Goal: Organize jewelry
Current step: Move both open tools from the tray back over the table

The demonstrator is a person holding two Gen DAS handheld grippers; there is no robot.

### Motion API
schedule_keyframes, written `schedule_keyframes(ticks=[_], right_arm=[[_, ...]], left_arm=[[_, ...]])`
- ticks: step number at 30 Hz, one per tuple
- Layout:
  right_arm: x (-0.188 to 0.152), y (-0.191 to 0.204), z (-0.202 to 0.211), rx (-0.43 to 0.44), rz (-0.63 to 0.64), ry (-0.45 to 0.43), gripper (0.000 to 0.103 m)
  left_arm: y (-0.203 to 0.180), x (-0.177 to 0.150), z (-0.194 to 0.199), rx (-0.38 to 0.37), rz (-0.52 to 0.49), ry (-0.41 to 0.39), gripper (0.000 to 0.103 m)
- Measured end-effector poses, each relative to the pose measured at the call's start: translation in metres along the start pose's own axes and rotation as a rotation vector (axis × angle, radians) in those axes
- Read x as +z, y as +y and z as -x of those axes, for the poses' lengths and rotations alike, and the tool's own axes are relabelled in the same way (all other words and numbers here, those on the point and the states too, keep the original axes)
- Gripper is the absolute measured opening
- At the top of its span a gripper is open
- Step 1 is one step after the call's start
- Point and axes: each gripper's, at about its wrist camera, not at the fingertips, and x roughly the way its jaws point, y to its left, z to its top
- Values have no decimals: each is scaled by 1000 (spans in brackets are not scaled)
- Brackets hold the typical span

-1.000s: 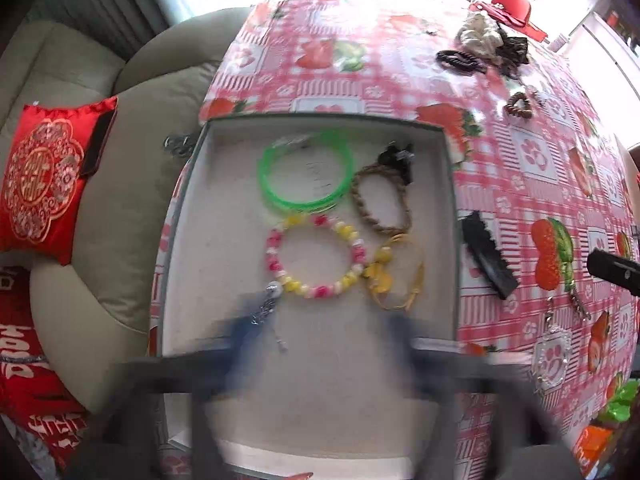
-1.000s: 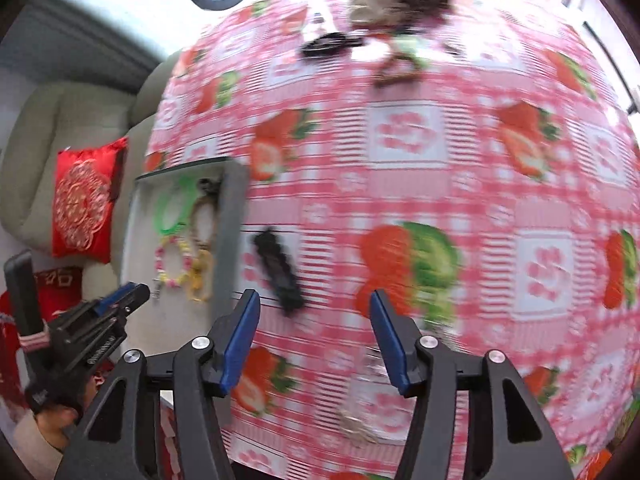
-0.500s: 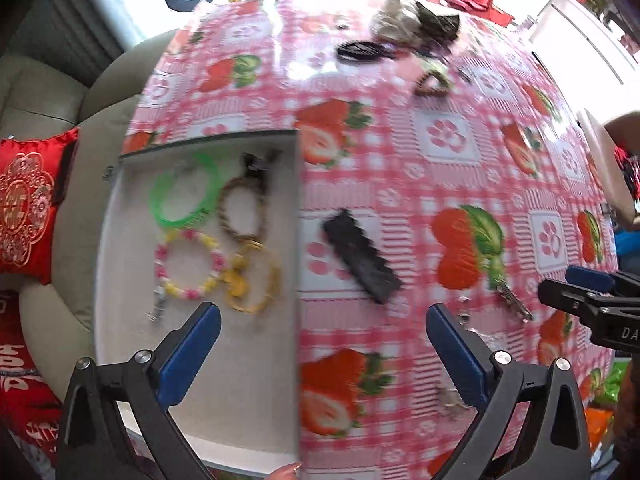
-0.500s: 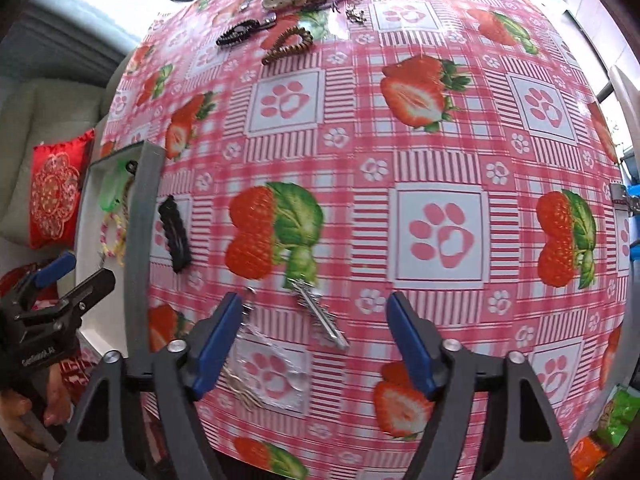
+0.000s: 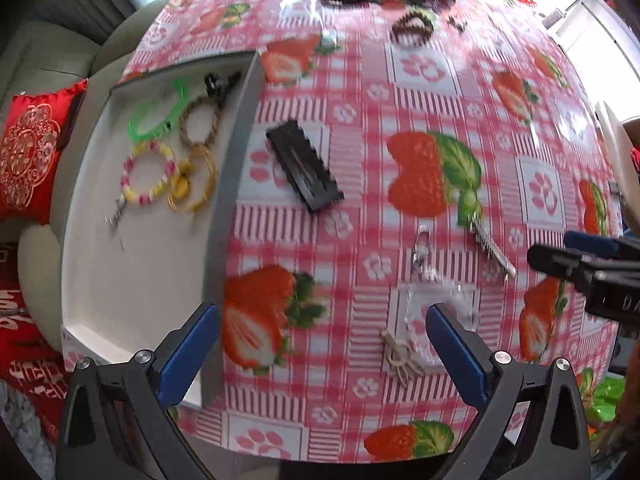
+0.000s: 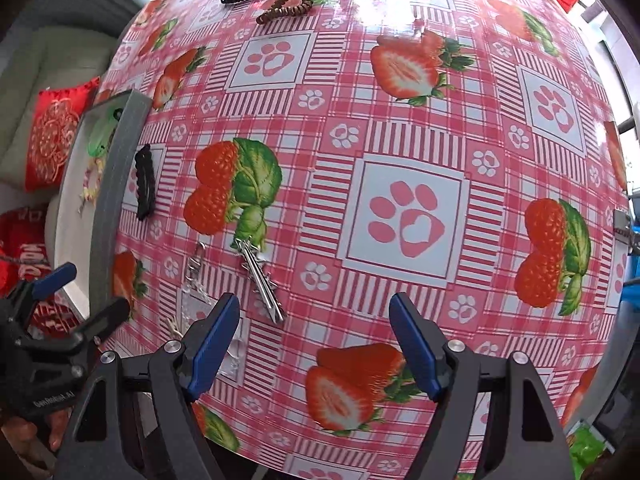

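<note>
A grey-rimmed white tray [image 5: 236,136] at the table's left holds a green bangle [image 5: 154,118], a braided brown bracelet [image 5: 200,124], a pink-yellow bead bracelet [image 5: 148,178] and a gold bracelet [image 5: 196,184]. A black hair clip [image 5: 304,164] lies on the cloth beside the tray. A silver comb clip [image 5: 490,246] and a clear keychain [image 5: 436,312] lie nearer. My left gripper [image 5: 322,350] is open and empty above the cloth, near the keychain. My right gripper [image 6: 314,342] is open and empty; the comb clip [image 6: 260,280] is just ahead of its left finger.
More hair ties and jewelry lie at the table's far edge [image 6: 286,2]. A sofa with a red cushion [image 5: 28,152] is left of the table. The strawberry-print cloth [image 6: 400,200] covers the table.
My left gripper has swung right, from over the tray to over the cloth by the keychain. My right gripper has moved right and forward; the comb clip now lies by its left finger.
</note>
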Motion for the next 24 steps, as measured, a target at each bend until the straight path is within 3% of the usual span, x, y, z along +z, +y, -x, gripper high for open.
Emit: schedule_keyframes(ticks=[10, 11, 17, 24], right_arm=[[-13, 7, -12, -33, 40, 3, 80], [-15, 8, -13, -36, 42, 1, 80], [-24, 21, -15, -78, 84, -16, 80], [-27, 29, -24, -128, 111, -33, 67]], left_arm=[[-3, -43, -20, -29, -3, 41, 103], [-2, -47, -22, -31, -2, 44, 97], [3, -72, -33, -57, -1, 60, 96], [-2, -76, -40, -86, -1, 46, 96]])
